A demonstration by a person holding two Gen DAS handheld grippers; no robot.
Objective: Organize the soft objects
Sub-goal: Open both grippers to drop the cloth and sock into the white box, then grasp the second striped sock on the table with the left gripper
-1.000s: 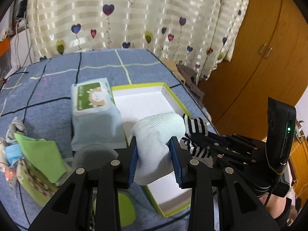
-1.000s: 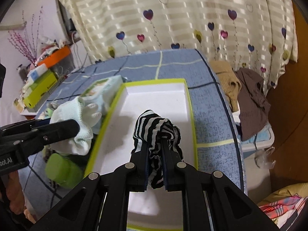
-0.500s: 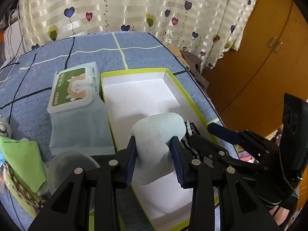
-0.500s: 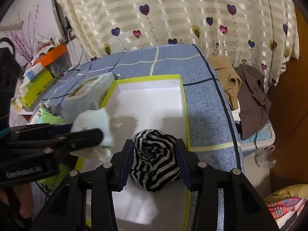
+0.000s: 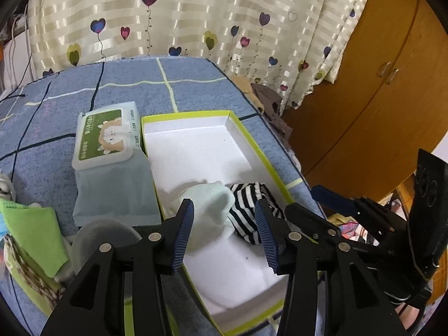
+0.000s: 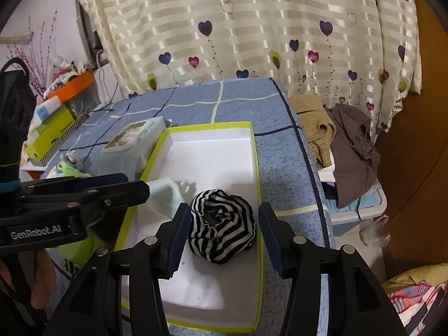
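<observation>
Release of both soft items into the white box (image 5: 196,151) marked this moment: a second earlier each gripper had been clamped on its bundle above the tray. Left gripper (image 5: 225,231) had its jaws opening, the pale mint sock (image 5: 208,200) lying slack between them on the box floor, pads apparently clear of it. Right gripper (image 6: 221,231) likewise had its jaws opening, the striped sock (image 6: 222,231) resting between them against the box's right wall, untouched. By this reading two items were stowed. Left of the left gripper, a wipes pack (image 5: 109,151) and green cloths (image 5: 33,232) remained outside. Box near corner was cut off by the fingers; the mint sock was blurred in the right view.
</observation>
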